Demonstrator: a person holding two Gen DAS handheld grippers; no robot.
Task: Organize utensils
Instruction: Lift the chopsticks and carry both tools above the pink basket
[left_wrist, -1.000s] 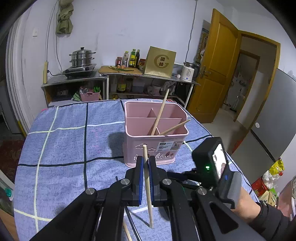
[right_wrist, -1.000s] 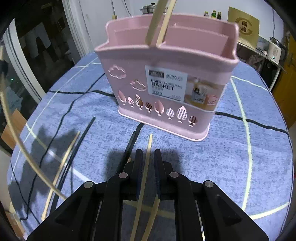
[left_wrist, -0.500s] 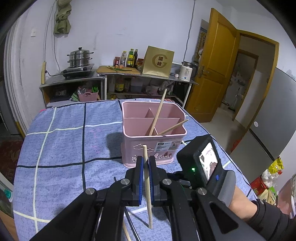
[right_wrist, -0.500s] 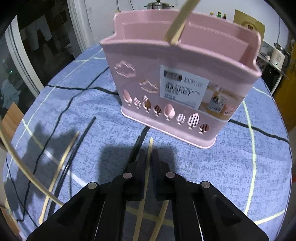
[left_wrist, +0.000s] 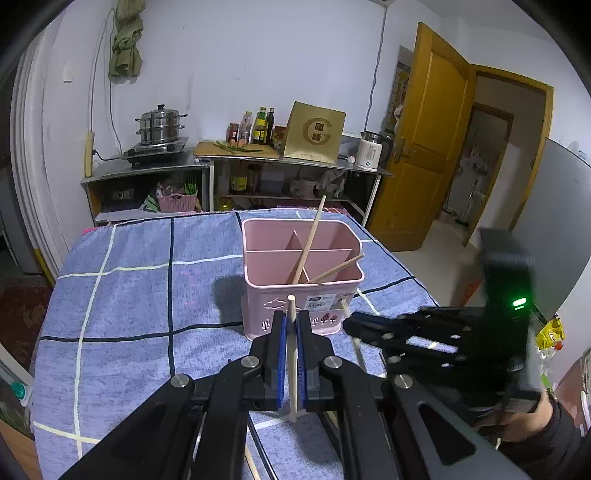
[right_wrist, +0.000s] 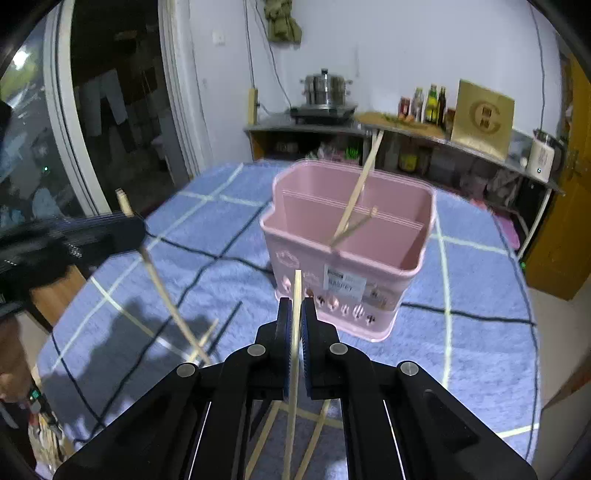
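Observation:
A pink utensil basket (left_wrist: 301, 275) (right_wrist: 349, 240) stands on the blue checked tablecloth (left_wrist: 129, 295) with two wooden chopsticks (left_wrist: 308, 245) leaning in it. My left gripper (left_wrist: 291, 332) is shut on a wooden chopstick (left_wrist: 292, 354), held upright in front of the basket. My right gripper (right_wrist: 294, 317) is shut on another wooden chopstick (right_wrist: 294, 362), raised above the cloth just short of the basket. The right gripper shows at the right of the left wrist view (left_wrist: 351, 321). The left gripper with its chopstick shows at the left of the right wrist view (right_wrist: 125, 229).
Several loose wooden and black chopsticks (right_wrist: 218, 332) lie on the cloth near the table's front. A metal shelf with a steamer pot (left_wrist: 160, 125), bottles and a kettle stands behind the table. A yellow door (left_wrist: 424, 147) is at the right.
My right gripper closed on a chopstick lying on the cloth and lifted it up and back from the basket. My left gripper kept its chopstick and barely moved.

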